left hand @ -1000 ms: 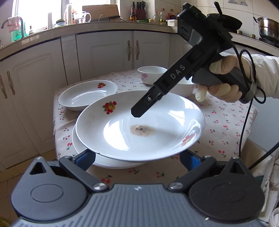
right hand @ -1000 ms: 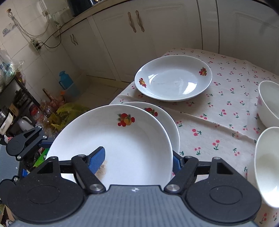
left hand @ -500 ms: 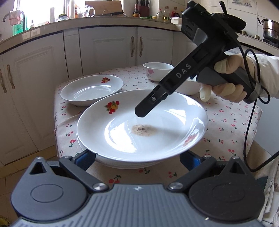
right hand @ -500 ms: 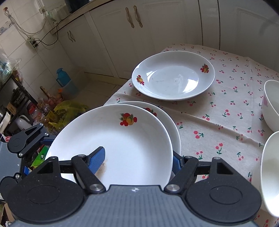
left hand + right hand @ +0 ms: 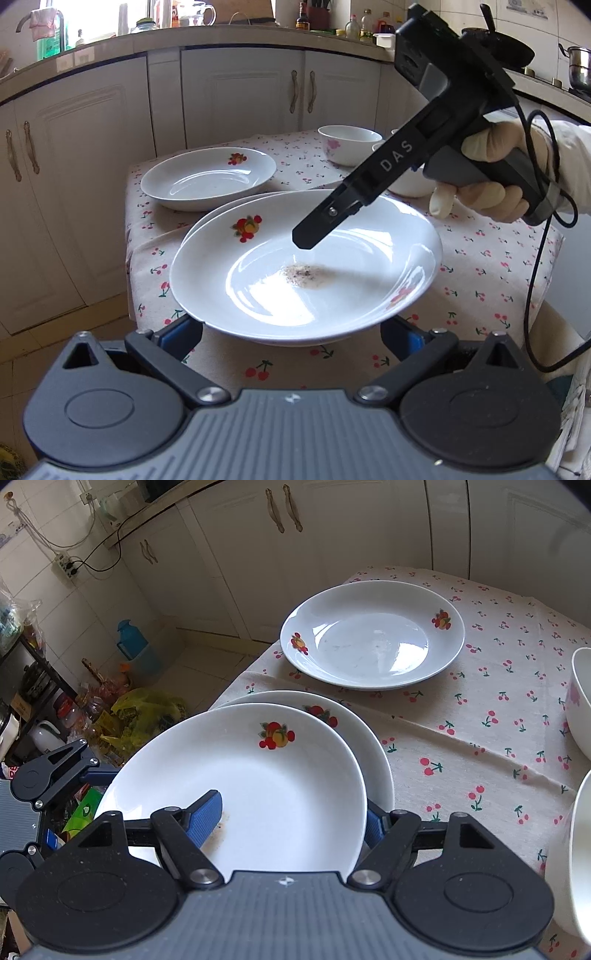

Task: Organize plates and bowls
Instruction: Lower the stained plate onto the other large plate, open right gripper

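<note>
A white plate with a fruit print and a brown stain (image 5: 306,266) sits just over a second matching plate (image 5: 373,749) at the table's near corner; it also shows in the right wrist view (image 5: 258,775). My right gripper (image 5: 291,819) has one finger inside the plate and one outside its rim, wide apart. My left gripper (image 5: 291,328) is open with its fingers spread under the plate's near edge. A third plate (image 5: 208,177) lies farther back, also in the right wrist view (image 5: 373,635).
White bowls (image 5: 349,144) stand at the back right of the cherry-print tablecloth (image 5: 480,266); bowls (image 5: 583,701) also sit at the right edge. White cabinets (image 5: 240,96) surround the table. Bags and bottles clutter the floor (image 5: 140,709) to the left.
The stained plate has come down and forward over the lower plate, now nearly nested on it. Both grippers moved with it.
</note>
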The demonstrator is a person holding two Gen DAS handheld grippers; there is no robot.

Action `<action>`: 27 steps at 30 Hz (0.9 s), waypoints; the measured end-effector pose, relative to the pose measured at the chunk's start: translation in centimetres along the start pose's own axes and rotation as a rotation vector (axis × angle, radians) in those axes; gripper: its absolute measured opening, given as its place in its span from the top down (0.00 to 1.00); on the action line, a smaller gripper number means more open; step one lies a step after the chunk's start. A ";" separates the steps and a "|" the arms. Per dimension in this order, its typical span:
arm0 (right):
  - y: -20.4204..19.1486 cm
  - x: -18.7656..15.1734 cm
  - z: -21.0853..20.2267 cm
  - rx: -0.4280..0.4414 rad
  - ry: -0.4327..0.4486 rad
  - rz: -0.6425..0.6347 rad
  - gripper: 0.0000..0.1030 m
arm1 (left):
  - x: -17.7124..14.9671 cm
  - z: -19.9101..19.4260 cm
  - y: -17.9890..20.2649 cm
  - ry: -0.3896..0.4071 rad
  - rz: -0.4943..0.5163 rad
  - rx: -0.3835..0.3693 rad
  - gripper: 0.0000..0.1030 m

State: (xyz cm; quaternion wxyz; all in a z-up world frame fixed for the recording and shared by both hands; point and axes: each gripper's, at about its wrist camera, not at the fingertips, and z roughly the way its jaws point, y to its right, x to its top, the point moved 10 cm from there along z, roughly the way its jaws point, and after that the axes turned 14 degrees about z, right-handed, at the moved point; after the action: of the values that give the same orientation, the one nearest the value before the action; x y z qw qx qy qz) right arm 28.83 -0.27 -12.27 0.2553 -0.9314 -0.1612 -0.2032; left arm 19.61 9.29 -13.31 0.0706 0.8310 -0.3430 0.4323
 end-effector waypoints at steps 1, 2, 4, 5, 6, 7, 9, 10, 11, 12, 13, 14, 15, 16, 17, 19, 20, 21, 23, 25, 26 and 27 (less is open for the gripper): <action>0.0 0.0 0.0 -0.002 -0.002 0.002 0.21 | 0.0 0.0 0.0 -0.001 0.004 0.001 0.01; 0.0 0.0 -0.1 -0.004 -0.003 0.001 0.21 | 0.0 0.0 0.0 -0.003 0.009 0.001 0.01; 0.0 -0.1 -0.2 -0.007 -0.003 0.001 0.21 | 0.0 0.0 0.0 -0.003 0.010 0.000 0.01; 0.0 -0.1 -0.3 -0.008 -0.004 0.005 0.21 | 0.0 0.0 0.0 -0.003 0.008 -0.001 0.01; 0.1 -0.1 -0.4 -0.007 -0.005 0.010 0.21 | 0.0 0.0 0.0 -0.004 0.008 0.000 0.01; 0.1 -0.1 -0.5 -0.008 -0.005 0.017 0.21 | 0.0 -0.1 -0.1 -0.003 0.007 0.001 0.01; 0.1 -0.2 -0.8 -0.007 -0.004 0.027 0.21 | 0.0 -0.1 -0.1 -0.002 0.003 0.006 0.01; 0.2 -0.2 -0.9 -0.007 -0.003 0.029 0.21 | 0.0 -0.1 -0.1 -0.002 0.003 0.007 0.01; 0.2 -0.3 -1.1 -0.007 -0.004 0.032 0.21 | 0.0 -0.2 -0.1 -0.002 0.003 0.008 0.01; 0.2 -0.3 -1.2 -0.007 -0.004 0.034 0.21 | 0.0 -0.2 -0.1 -0.001 0.004 0.008 0.01; 0.2 -0.3 -1.3 -0.008 -0.002 0.036 0.21 | 0.0 -0.2 0.0 -0.001 0.009 0.011 0.01; 0.2 -0.4 -1.5 -0.010 0.000 0.037 0.21 | 0.1 -0.2 0.1 0.001 0.016 0.014 0.01; 0.2 -0.4 -1.6 -0.011 0.000 0.038 0.20 | 0.1 -0.2 0.2 0.002 0.023 0.016 0.01; 0.2 -0.4 -1.7 -0.012 0.001 0.040 0.20 | 0.1 -0.2 0.2 0.003 0.026 0.015 0.01; 0.2 -0.4 -1.8 -0.012 0.003 0.043 0.20 | 0.1 -0.2 0.2 0.003 0.027 0.016 0.01; 0.2 -0.5 -2.1 -0.016 0.007 0.043 0.20 | 0.1 -0.2 0.3 0.001 0.026 0.016 0.01; 0.2 -0.5 -2.2 -0.019 0.008 0.044 0.20 | 0.1 -0.2 0.3 0.003 0.025 0.016 0.01; 0.2 -0.6 -2.3 -0.024 0.009 0.042 0.20 | 0.1 -0.2 0.3 0.002 0.024 0.017 0.01; 0.1 -0.7 -2.5 -0.038 0.009 0.041 0.20 | 0.1 -0.3 0.2 0.003 0.014 0.015 0.01; -0.1 -0.8 -2.7 -0.055 0.007 0.039 0.20 | 0.1 -0.3 0.2 0.005 0.006 0.013 0.01; -0.1 -0.9 -2.8 -0.061 0.007 0.038 0.19 | 0.1 -0.3 0.1 0.005 0.003 0.014 0.01; -0.1 -1.0 -2.9 -0.066 0.006 0.036 0.19 | 0.0 -0.3 0.1 0.003 0.002 0.017 0.01</action>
State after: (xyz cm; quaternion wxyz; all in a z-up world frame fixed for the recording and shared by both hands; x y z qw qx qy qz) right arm 27.04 -1.91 -10.42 0.2284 -0.9415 -0.1369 -0.2068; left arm 19.35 9.32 -13.11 0.0636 0.8306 -0.3399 0.4366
